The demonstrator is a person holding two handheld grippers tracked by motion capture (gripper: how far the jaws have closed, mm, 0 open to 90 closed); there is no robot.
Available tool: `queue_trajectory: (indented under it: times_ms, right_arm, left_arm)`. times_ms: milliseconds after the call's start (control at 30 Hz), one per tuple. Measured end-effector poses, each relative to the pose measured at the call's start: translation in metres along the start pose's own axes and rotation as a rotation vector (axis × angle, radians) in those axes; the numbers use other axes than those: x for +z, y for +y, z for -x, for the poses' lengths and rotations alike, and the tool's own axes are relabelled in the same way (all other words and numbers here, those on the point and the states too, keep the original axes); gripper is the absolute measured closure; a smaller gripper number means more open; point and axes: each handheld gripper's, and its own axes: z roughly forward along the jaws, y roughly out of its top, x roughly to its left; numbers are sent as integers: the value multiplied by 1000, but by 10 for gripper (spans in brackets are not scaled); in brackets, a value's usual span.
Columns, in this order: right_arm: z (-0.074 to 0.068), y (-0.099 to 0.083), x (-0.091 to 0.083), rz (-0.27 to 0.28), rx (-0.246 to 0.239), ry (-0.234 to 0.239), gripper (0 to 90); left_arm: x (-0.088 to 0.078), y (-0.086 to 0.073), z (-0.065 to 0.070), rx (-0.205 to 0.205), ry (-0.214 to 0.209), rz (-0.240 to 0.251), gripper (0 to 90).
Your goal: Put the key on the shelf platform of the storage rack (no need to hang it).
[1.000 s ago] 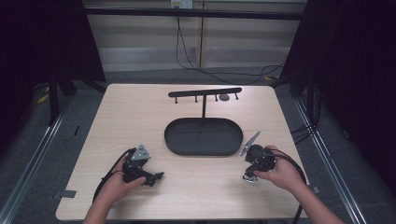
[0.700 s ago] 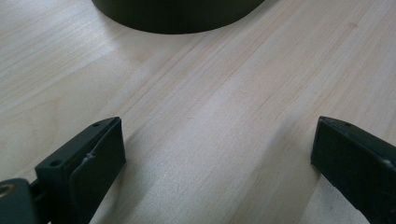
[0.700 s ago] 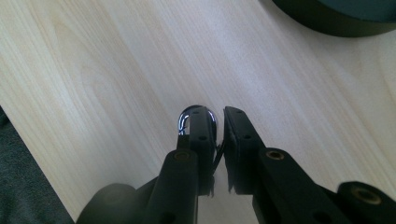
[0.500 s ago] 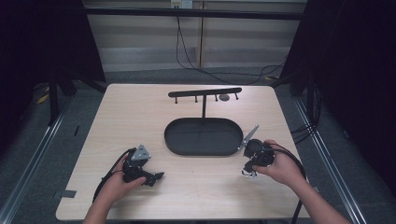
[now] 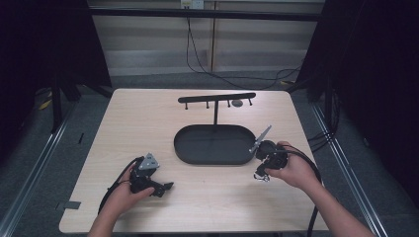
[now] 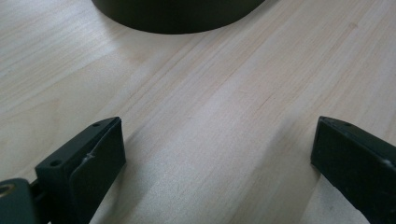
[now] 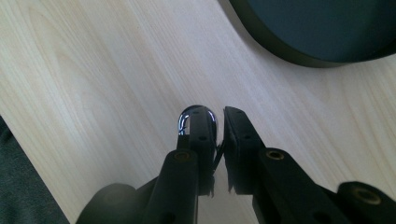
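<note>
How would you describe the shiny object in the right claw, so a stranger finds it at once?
Start at the black oval tray mid-table. Just off its right end, a hand holds the right claw above the wood. The small shiny rounded metal piece clamped there is the only gleaming thing among matte black parts.

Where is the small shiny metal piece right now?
In the right gripper view, the shiny metal piece sits pinched between the right hand-held gripper jaws, above the wooden table, near the black oval tray.
</note>
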Motion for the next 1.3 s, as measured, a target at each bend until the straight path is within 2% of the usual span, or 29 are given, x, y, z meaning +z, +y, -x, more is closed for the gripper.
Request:
queue_trajectory:
  times_ms: [100,500,600,667,1300]
  right_arm:
    - [0,3,0,-9,-2,-6,825]
    - [7,13,-5,19,8,-12,825]
    - [8,15,-5,34,18,-8,825]
    - [9,17,-5,26,34,-13,825]
    - [17,30,-9,41,33,-42,825]
  left_arm:
    - [0,0,0,1,0,0,27]
    - [0,0,0,5,0,-4,26]
    - [0,0,0,4,0,-3,27]
    - [0,0,0,5,0,-4,26]
    - [0,0,0,3,-1,-3,26]
